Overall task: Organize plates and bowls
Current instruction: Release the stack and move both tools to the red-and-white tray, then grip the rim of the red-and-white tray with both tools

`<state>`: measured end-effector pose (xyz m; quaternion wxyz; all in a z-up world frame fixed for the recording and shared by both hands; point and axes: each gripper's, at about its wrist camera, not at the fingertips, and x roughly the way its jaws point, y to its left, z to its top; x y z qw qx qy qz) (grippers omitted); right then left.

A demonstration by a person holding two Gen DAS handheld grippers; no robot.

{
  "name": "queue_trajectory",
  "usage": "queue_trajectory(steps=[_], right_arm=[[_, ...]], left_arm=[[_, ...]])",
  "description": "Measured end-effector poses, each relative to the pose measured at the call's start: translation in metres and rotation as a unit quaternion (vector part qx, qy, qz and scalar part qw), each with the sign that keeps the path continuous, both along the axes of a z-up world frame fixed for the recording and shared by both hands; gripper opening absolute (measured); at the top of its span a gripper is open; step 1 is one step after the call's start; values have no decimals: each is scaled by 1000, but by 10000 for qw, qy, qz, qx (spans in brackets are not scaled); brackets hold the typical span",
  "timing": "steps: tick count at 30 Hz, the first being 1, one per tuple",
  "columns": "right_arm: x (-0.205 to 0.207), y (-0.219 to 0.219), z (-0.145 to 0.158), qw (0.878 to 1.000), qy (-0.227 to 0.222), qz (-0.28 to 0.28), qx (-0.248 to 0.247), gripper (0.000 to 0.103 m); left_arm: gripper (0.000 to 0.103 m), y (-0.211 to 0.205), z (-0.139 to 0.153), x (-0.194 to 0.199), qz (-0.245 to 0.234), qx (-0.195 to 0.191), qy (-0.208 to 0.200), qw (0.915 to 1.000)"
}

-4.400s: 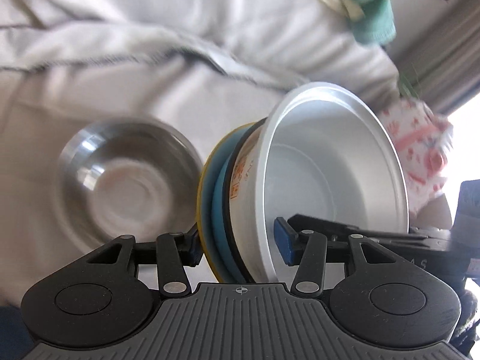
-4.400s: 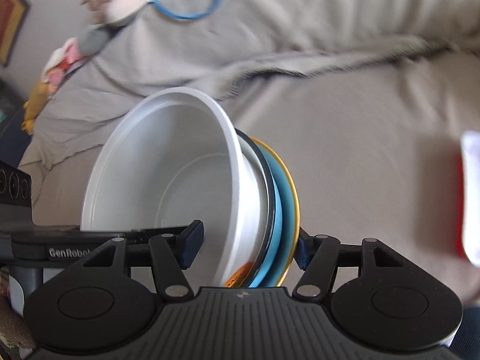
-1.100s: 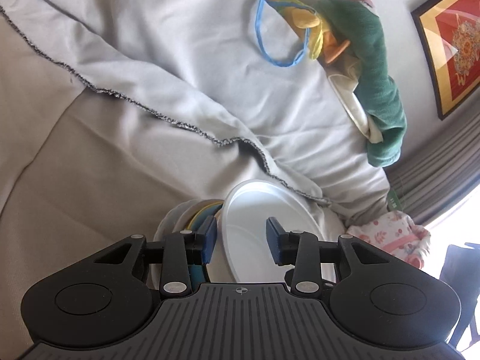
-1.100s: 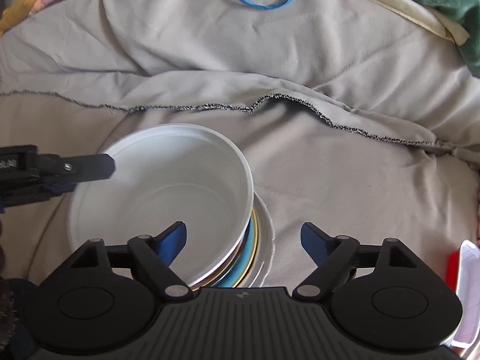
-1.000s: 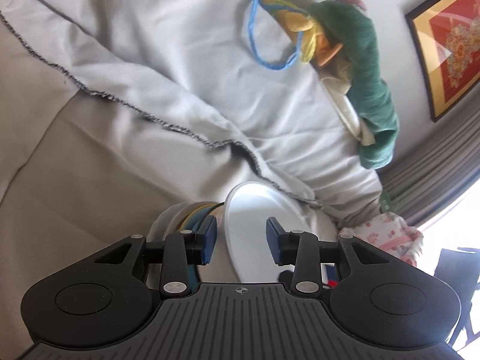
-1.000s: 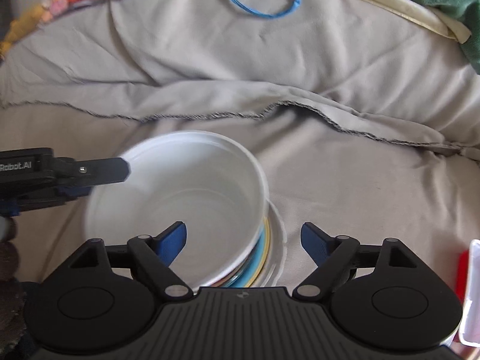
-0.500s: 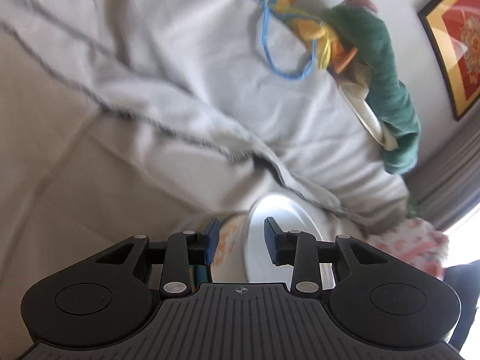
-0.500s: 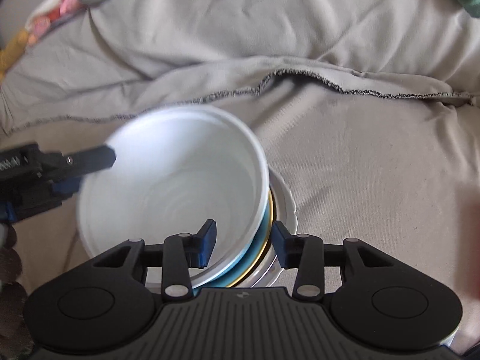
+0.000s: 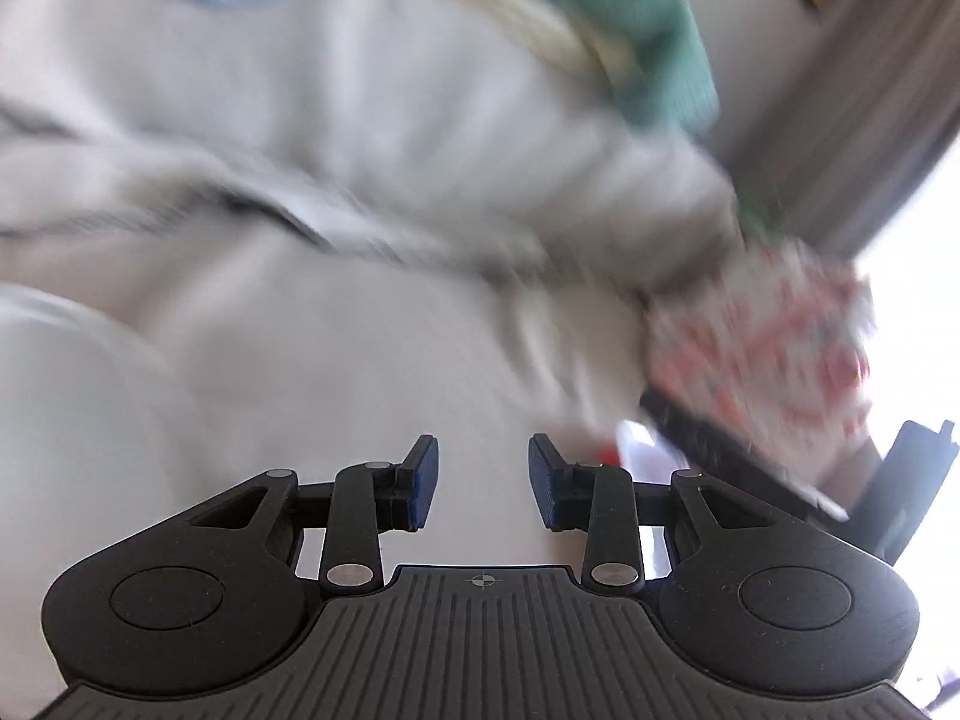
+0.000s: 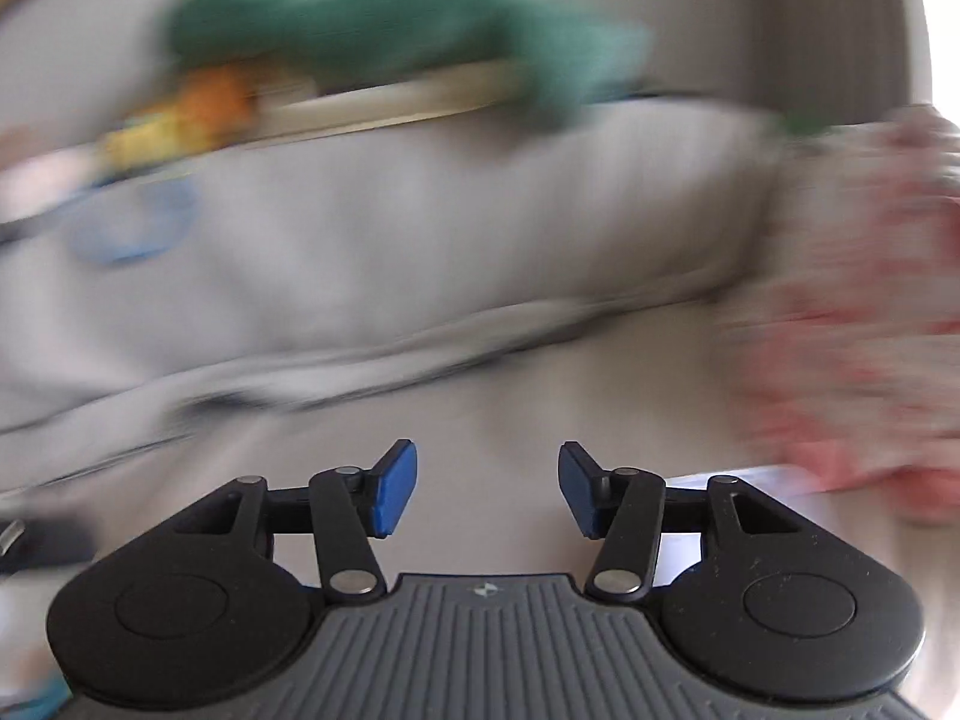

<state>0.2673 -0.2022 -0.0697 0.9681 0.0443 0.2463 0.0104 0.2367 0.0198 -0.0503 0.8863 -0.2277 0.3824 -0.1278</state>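
Leftward, white bowl (image 9: 54, 372), left hand-held gripper (image 9: 483, 489) empty

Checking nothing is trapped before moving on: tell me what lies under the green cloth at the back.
In the blurred right wrist view, the green cloth drapes over a cream edge, beside an orange-yellow toy. Whatever else it covers is hidden.

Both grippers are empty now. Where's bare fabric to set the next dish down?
Bare grey sheet lies ahead of the open right gripper, between the folded hem and the floral cloth. The left gripper faces similar bare fabric. It is crowded rightward, near the floral cloth.
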Motion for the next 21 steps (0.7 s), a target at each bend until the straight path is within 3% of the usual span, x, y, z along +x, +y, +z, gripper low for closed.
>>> queue_trajectory(steps=[2, 5, 10, 13, 16, 17, 21], right_arm=[[16, -38, -14, 9975, 149, -642, 239, 53], [36, -94, -26, 9868, 648, -1123, 969, 53], [44, -165, -49, 9650, 1101, -1970, 1337, 53], [48, -187, -69, 9505, 1575, -1846, 1940, 53], [58, -182, -87, 9356, 2120, -1251, 2532, 55], [59, -178, -90, 9337, 2201, -1075, 2612, 57], [56, -156, -82, 9424, 2088, -583, 2546, 57]], left_arm=[[37, -40, -22, 30, -479, -130, 455, 9977], [37, -87, -49, 57, -965, -267, 926, 9907], [37, -134, -70, 76, -1117, 4, 1142, 9872], [37, -149, -79, 83, -1134, 113, 1240, 9857], [34, -157, -85, 88, -1169, 190, 1353, 9837], [29, -155, -85, 87, -1133, 319, 1333, 9841], [27, -131, -82, 83, -925, 463, 1351, 9854]])
